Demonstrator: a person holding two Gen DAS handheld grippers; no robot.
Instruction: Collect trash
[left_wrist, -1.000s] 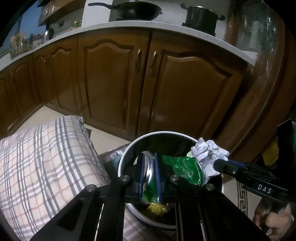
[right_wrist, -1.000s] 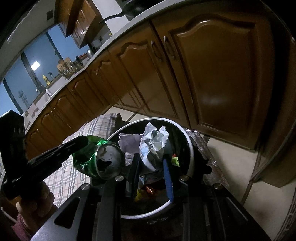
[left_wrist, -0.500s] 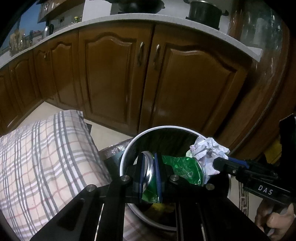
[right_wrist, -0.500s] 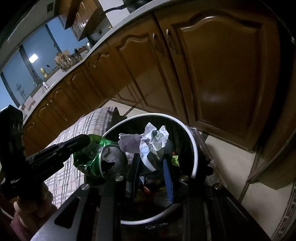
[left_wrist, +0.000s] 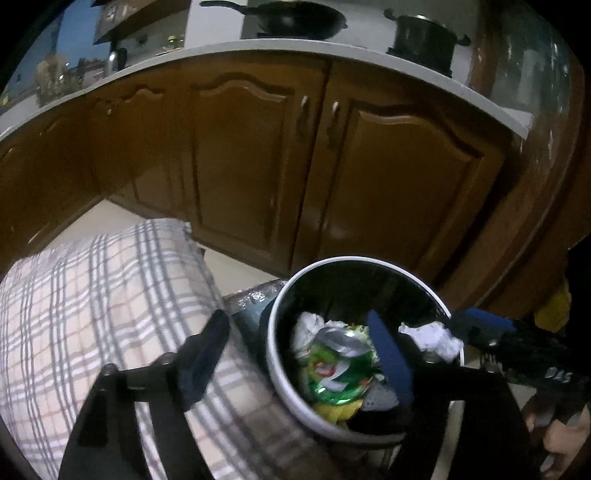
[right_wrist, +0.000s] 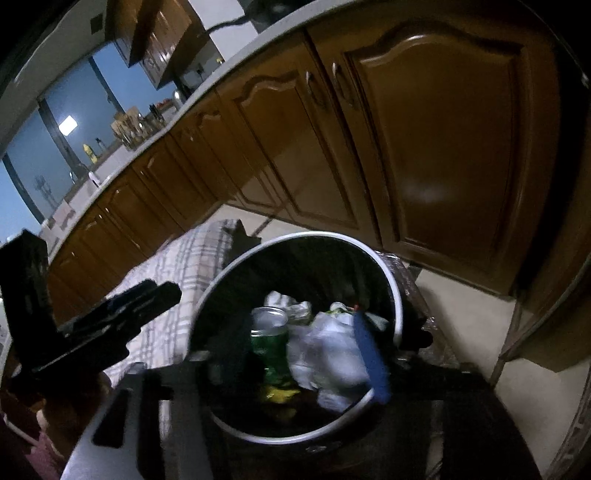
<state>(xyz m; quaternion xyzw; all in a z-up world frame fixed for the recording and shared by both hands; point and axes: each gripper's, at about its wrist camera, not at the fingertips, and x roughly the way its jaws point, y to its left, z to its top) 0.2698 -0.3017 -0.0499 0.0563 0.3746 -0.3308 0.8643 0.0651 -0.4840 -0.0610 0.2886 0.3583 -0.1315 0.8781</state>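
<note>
A round bin with a white rim (left_wrist: 275, 306) (right_wrist: 397, 295) stands on the floor below both grippers. The crushed green can (left_wrist: 338, 373) (right_wrist: 269, 343) lies loose inside it among other trash. The crumpled white paper (right_wrist: 328, 350) (left_wrist: 432, 338) sits in the bin between the right gripper's spread fingers, blurred. My left gripper (left_wrist: 299, 354) is open wide over the bin's left rim. My right gripper (right_wrist: 299, 350) is open over the bin; its tip also shows in the left wrist view (left_wrist: 476, 325).
Brown kitchen cabinets (left_wrist: 258, 155) with a grey worktop (left_wrist: 369, 55) stand behind the bin. A plaid cushion (left_wrist: 92, 306) lies to the bin's left. A foil-wrapped item (left_wrist: 255, 295) sits behind the bin. Pale tiled floor (right_wrist: 461, 295) lies to the right.
My left gripper has opened and the green can has dropped into the bin. My right gripper has opened wider and the white paper has sunk into the bin.
</note>
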